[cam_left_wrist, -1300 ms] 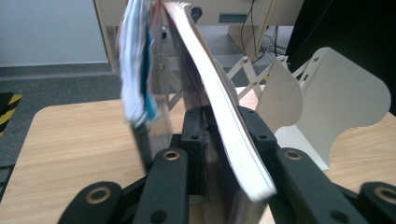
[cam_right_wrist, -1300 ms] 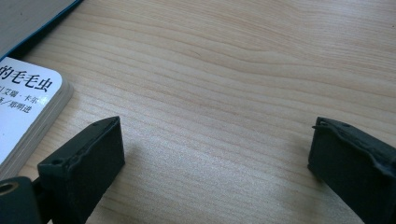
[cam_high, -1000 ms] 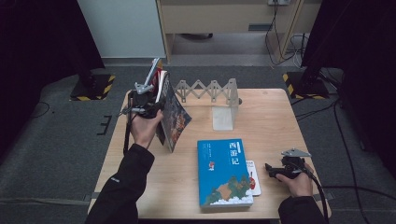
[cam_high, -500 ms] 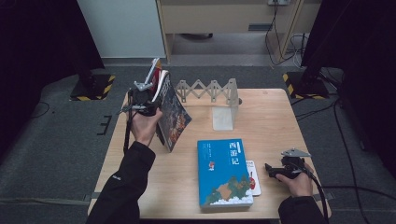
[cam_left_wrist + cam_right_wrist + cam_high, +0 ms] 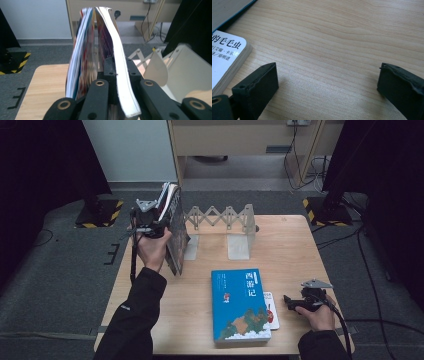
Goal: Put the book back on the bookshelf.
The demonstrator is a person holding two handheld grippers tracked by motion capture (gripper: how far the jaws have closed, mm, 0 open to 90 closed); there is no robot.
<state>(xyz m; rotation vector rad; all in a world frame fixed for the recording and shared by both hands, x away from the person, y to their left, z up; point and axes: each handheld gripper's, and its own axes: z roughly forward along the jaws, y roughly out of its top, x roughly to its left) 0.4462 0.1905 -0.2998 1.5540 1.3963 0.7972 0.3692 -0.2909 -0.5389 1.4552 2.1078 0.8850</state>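
Since the earlier frames, little has shifted: the left tool (image 5: 150, 222) has just been closing its jaws on the book (image 5: 175, 237) between them and now clamps it near the bottom edge. From this tool the book extends upward, standing on edge at the far left of the desk (image 5: 300, 250), long axis upright, leaning slightly, its covers splayed at the top. It stands just beside the left plate of the expanding bookend rack (image 5: 220, 220), which lies to its right. The left hand is the nearer one. Covers are colourful, pages white. At near right, the right tool (image 5: 300, 301) rests with jaws apart, holding nothing, beside the blue book (image 5: 240, 302) lying flat.
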